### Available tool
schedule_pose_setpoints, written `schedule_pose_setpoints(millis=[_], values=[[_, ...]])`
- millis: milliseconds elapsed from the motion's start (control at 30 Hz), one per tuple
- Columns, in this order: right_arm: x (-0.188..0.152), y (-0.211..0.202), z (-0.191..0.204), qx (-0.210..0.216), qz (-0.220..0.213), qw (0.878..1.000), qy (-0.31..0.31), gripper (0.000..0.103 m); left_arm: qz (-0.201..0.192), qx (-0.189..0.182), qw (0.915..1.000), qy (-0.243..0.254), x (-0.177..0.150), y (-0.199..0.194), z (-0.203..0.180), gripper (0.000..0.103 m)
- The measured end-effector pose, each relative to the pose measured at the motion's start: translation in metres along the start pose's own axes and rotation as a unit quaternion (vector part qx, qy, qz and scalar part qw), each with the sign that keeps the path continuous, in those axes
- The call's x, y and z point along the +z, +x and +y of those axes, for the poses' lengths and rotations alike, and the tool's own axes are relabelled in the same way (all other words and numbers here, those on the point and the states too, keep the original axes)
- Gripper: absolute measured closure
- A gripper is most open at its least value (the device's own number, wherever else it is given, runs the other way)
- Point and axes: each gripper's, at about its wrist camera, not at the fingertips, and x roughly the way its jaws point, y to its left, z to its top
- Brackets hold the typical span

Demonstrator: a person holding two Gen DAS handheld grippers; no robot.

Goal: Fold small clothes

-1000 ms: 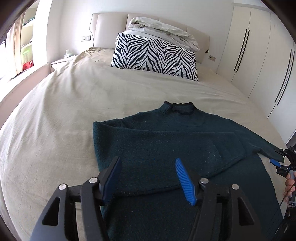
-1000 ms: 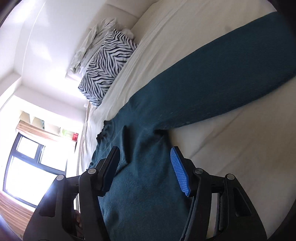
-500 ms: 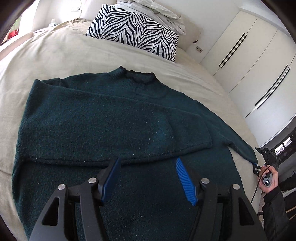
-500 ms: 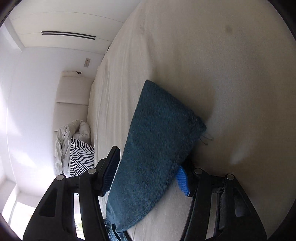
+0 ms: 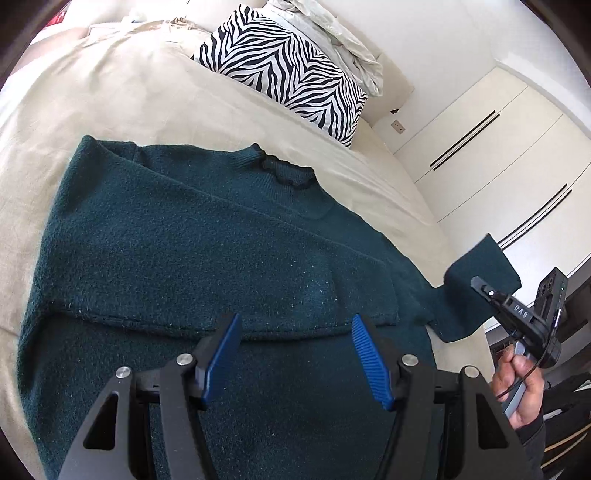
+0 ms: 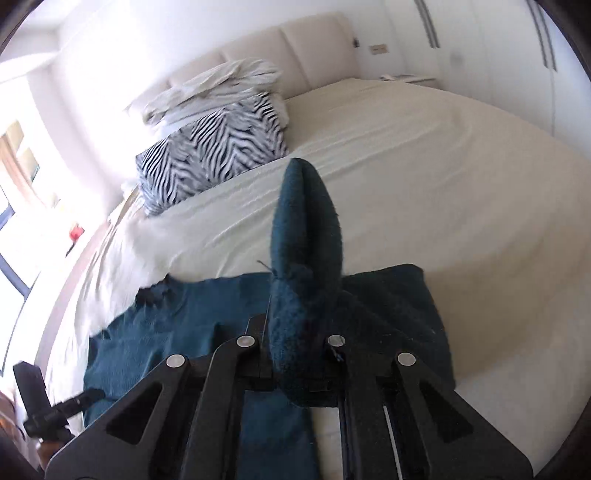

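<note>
A dark teal knit sweater (image 5: 192, 258) lies flat on the bed, collar toward the pillows, with one sleeve folded across its chest. My left gripper (image 5: 295, 354) hovers open and empty over the sweater's lower body. My right gripper (image 6: 301, 343) is shut on the cuff of the other sleeve (image 6: 306, 236) and holds it lifted above the bed. The right gripper also shows in the left wrist view (image 5: 480, 286), at the bed's right side, with the raised cuff (image 5: 480, 269). The left gripper shows small at the lower left of the right wrist view (image 6: 92, 395).
The bed has a beige cover (image 5: 110, 96). A zebra-striped pillow (image 5: 284, 74) and a crumpled white duvet (image 5: 332, 33) lie by the headboard. White wardrobe doors (image 5: 509, 155) stand along the right side.
My right gripper closed on the sleeve cuff and lifted it off the bed. My left gripper moved a little further over the sweater and stayed open.
</note>
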Motion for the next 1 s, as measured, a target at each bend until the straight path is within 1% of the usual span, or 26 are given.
schedule_pose_setpoints(millis=[33,67,100,167,200,233,300,333,367,400,433,467,500,533,567,600,633,667,700,733,767,833,933,967,1000], values=[[-0.011,0.011,0.041,-0.003,0.013,0.999,-0.052,0.095,0.001,-0.006,1.0000,-0.006,-0.001,0.000,0.000,0.038],[-0.023,0.024,0.072,-0.008,0.025,0.995,-0.094,0.095,0.003,-0.013,0.9999,-0.011,-0.001,0.001,0.000,0.038],[-0.037,0.037,0.100,-0.007,0.040,0.992,-0.120,0.095,0.007,-0.021,0.9996,-0.018,-0.003,0.003,-0.001,0.037],[-0.065,0.063,0.133,0.003,0.079,0.988,-0.134,0.095,0.015,-0.040,0.9986,-0.032,-0.005,0.007,-0.003,0.036],[-0.077,0.075,0.150,-0.001,0.097,0.986,-0.138,0.093,0.019,-0.046,0.9981,-0.037,-0.007,0.010,-0.005,0.034],[-0.089,0.082,0.159,-0.006,0.105,0.984,-0.142,0.090,0.024,-0.051,0.9976,-0.041,-0.008,0.013,-0.008,0.033],[-0.106,0.073,0.163,-0.005,0.072,0.986,-0.151,0.084,0.030,-0.062,0.9966,-0.044,-0.009,0.020,-0.015,0.023],[-0.110,0.067,0.162,0.013,0.066,0.986,-0.155,0.070,0.033,-0.065,0.9964,-0.044,-0.009,0.025,-0.019,0.021],[-0.112,0.062,0.162,0.032,0.072,0.985,-0.152,0.041,0.039,-0.062,0.9964,-0.043,-0.008,0.033,-0.021,0.017],[-0.115,0.058,0.155,0.045,0.076,0.986,-0.144,0.031,0.047,-0.054,0.9963,-0.047,-0.008,0.041,-0.024,0.017],[-0.116,0.051,0.154,0.054,0.074,0.986,-0.136,0.028,0.058,-0.051,0.9954,-0.056,-0.008,0.049,-0.025,0.017],[-0.119,0.044,0.153,0.062,0.073,0.987,-0.132,0.028,0.066,-0.057,0.9941,-0.064,-0.010,0.056,-0.027,0.017],[-0.121,0.041,0.141,0.068,0.074,0.987,-0.127,0.028,0.070,-0.060,0.9936,-0.065,-0.010,0.062,-0.030,0.017],[-0.122,0.037,0.132,0.072,0.079,0.988,-0.115,0.028,0.075,-0.054,0.9938,-0.062,-0.012,0.068,-0.033,0.019],[-0.123,0.033,0.123,0.081,0.086,0.989,-0.093,0.028,0.077,-0.045,0.9943,-0.058,-0.012,0.073,-0.036,0.026],[-0.121,0.026,0.106,0.098,0.091,0.989,-0.066,0.028,0.078,-0.041,0.9946,-0.055,-0.012,0.076,-0.040,0.035],[-0.122,0.020,0.094,0.116,0.092,0.988,-0.037,0.028,0.081,-0.036,0.9946,-0.052,-0.011,0.079,-0.043,0.041],[-0.123,0.017,0.081,0.127,0.092,0.988,-0.007,0.028,0.088,-0.031,0.9944,-0.050,-0.009,0.083,-0.046,0.059],[-0.123,0.015,0.067,0.138,0.092,0.986,0.023,0.028,0.096,-0.023,0.9941,-0.046,-0.007,0.087,-0.049,0.080],[-0.122,0.015,0.054,0.151,0.091,0.983,0.053,0.028,0.100,-0.015,0.9941,-0.038,-0.005,0.088,-0.051,0.089],[-0.122,0.013,0.040,0.163,0.090,0.979,0.082,0.028,0.100,-0.009,0.9946,-0.028,-0.004,0.088,-0.055,0.093],[-0.122,0.016,0.012,0.185,0.091,0.967,0.147,0.028,0.091,-0.002,0.9958,-0.003,-0.001,0.082,-0.063,0.094],[-0.121,0.025,-0.027,0.219,0.086,0.940,0.245,0.028,0.069,0.007,0.9970,0.033,0.007,0.062,-0.080,0.095],[-0.123,0.025,-0.036,0.227,0.081,0.934,0.265,0.028,0.062,0.007,0.9969,0.048,0.010,0.054,-0.089,0.095],[-0.121,0.026,-0.042,0.229,0.076,0.930,0.278,0.028,0.058,0.005,0.9962,0.064,0.013,0.048,-0.098,0.095]])
